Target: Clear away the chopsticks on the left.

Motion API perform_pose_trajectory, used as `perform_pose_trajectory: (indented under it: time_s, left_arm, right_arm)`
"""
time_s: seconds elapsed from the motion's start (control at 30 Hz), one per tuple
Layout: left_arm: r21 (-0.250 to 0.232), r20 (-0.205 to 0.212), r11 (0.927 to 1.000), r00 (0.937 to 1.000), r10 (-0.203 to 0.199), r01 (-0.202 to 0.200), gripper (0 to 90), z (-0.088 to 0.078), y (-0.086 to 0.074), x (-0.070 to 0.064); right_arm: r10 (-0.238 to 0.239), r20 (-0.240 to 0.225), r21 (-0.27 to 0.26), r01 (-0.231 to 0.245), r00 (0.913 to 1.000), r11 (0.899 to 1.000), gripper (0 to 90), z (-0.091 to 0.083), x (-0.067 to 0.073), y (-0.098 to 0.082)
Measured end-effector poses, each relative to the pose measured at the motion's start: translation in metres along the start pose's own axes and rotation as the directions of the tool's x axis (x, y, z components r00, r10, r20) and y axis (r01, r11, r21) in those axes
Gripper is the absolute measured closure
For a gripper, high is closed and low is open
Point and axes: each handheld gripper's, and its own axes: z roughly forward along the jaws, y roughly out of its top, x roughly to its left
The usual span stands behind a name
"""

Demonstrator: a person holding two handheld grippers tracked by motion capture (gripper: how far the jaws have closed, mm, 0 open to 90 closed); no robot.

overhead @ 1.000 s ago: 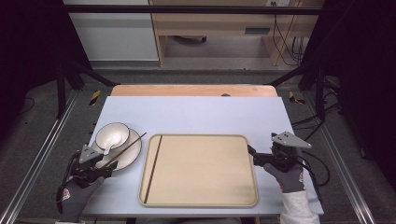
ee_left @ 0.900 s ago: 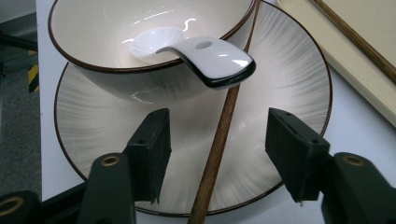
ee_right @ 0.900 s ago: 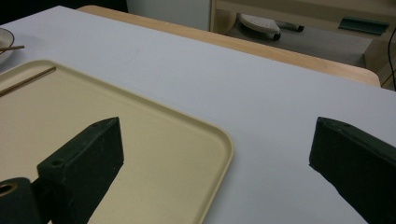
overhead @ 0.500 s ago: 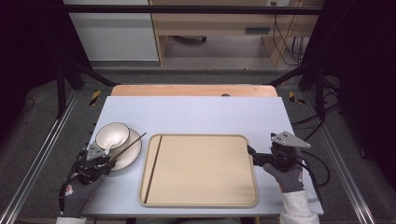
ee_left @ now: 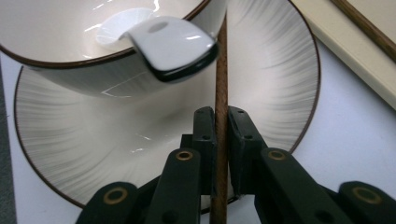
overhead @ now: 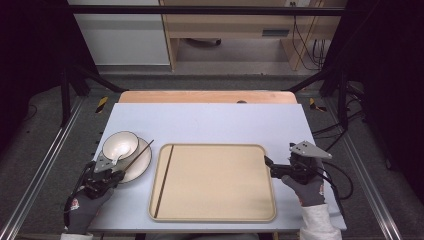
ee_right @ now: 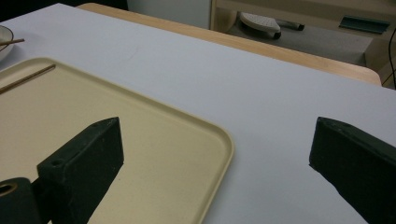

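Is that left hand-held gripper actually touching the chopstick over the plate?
Touching. In the left gripper view, the left hand-held gripper has both jaws closed against the chopstick above the plate.

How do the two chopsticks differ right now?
One chopstick lies across the plate, leaning against the bowl, pinched by the left tongs. The other chopstick lies flat along the tray's left edge, untouched. Both are thin, dark brown sticks.
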Motion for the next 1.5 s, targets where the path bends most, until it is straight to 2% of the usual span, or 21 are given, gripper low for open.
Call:
perform_pose_trajectory:
  time_s: [0.3, 0.37, 0.5, 0.6, 0.73, 0.77, 0.93, 1.0, 1.07, 1.13, 1.17, 1.33, 1.5]
  left_arm:
    - [-0.019, 0.009, 0.9997, 0.9998, -0.015, 0.015, 83.8, -0.004, 0.004, -0.008]
    - [-0.045, 0.012, 0.9986, 0.9996, -0.026, 0.026, 83.8, -0.008, 0.005, -0.011]
    - [-0.061, 0.02, 0.9976, 0.9993, -0.032, 0.034, 83.8, -0.011, 0.007, -0.016]
    - [-0.089, 0.028, 0.9952, 0.9989, -0.038, 0.04, 83.8, -0.012, 0.011, -0.025]
    - [-0.099, 0.03, 0.9944, 0.999, -0.034, 0.037, 83.8, -0.011, 0.015, -0.033]
    - [-0.109, 0.033, 0.9929, 0.9985, -0.044, 0.047, 83.8, -0.01, 0.017, -0.04]
    - [-0.118, 0.038, 0.9916, 0.9982, -0.047, 0.051, 83.8, -0.01, 0.02, -0.05]
    - [-0.134, 0.038, 0.9886, 0.9972, -0.063, 0.068, 83.8, -0.01, 0.021, -0.054]
    - [-0.138, 0.043, 0.9881, 0.9971, -0.062, 0.068, 83.8, -0.011, 0.023, -0.058]
    - [-0.163, 0.053, 0.9826, 0.9953, -0.081, 0.089, 83.8, -0.011, 0.025, -0.065]
    - [-0.163, 0.053, 0.9826, 0.9953, -0.081, 0.089, 83.8, -0.011, 0.025, -0.065]
    - [-0.196, 0.047, 0.9755, 0.9947, -0.091, 0.099, 83.8, -0.011, 0.031, -0.084]
    - [-0.215, 0.05, 0.9693, 0.9927, -0.11, 0.118, 83.8, -0.011, 0.033, -0.095]
  right_arm:
    - [-0.002, 0.006, -0.002, 0.002, 1.0, 1.0, 3.0, -0.001, -0.001, 0.0]
    - [0.002, 0.005, -0.005, -0.002, 1.0, 1.0, 3.0, -0.003, -0.001, 0.001]
    - [0.0, 0.007, -0.011, 0.0, 1.0, 1.0, 3.0, -0.004, -0.002, 0.001]
    - [0.003, 0.009, -0.014, -0.002, 1.0, 1.0, 3.0, -0.005, -0.003, 0.001]
    - [0.004, 0.006, -0.014, -0.004, 1.0, 1.0, 3.0, -0.005, -0.003, 0.001]
    - [0.004, 0.004, -0.013, -0.004, 1.0, 1.0, 3.0, -0.005, -0.002, 0.001]
    - [0.002, 0.005, -0.012, -0.002, 1.0, 1.0, 3.0, -0.005, -0.002, 0.001]
    - [0.002, 0.008, -0.013, -0.002, 1.0, 1.0, 3.0, -0.006, -0.003, 0.001]
    - [0.002, 0.009, -0.015, -0.001, 1.0, 1.0, 3.0, -0.006, -0.003, 0.001]
    - [0.003, 0.008, -0.017, -0.003, 1.0, 1.0, 3.0, -0.006, -0.003, 0.001]
    - [0.003, 0.008, -0.017, -0.003, 1.0, 1.0, 3.0, -0.006, -0.003, 0.001]
    - [0.002, 0.007, -0.015, -0.002, 1.0, 1.0, 2.9, -0.006, -0.002, 0.001]
    - [0.0, 0.008, -0.016, 0.0, 1.0, 1.0, 2.9, -0.005, -0.002, 0.001]
